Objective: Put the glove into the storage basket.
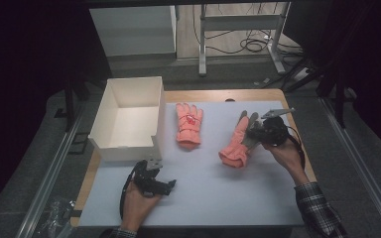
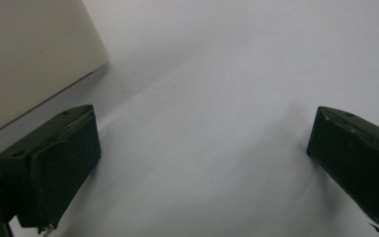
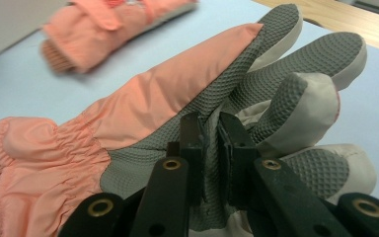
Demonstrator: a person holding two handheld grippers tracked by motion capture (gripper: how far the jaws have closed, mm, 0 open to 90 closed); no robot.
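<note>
Pinched in the right gripper (image 3: pixel 211 136): grey grip-textured palm fabric of an orange ski glove (image 3: pixel 143 98), fingers (image 3: pixel 192 133) narrowed tight on a fold of it, with the glove's grey fingertips fanned out beyond. Seen from above, the same right gripper (image 1: pixel 259 130) at the glove (image 1: pixel 238 139) on the right half of the tabletop (image 1: pixel 208 198), palm side up, ribbed cuff toward the person's edge. Lying flat well to its left, a second orange glove (image 1: pixel 188 124), back side up with a red patch, just beside a white open box (image 1: pixel 129 116) at the tabletop's left edge; blurred in the right gripper view's background as well (image 3: pixel 108 29). Resting low near the front left, the left gripper (image 1: pixel 151 181), close to the box's near wall. Fingers (image 2: pixel 54 163) of the left gripper spread wide over the pale blue cover, gripping nothing, with the box wall (image 2: pixel 29 54) at the upper left.
</note>
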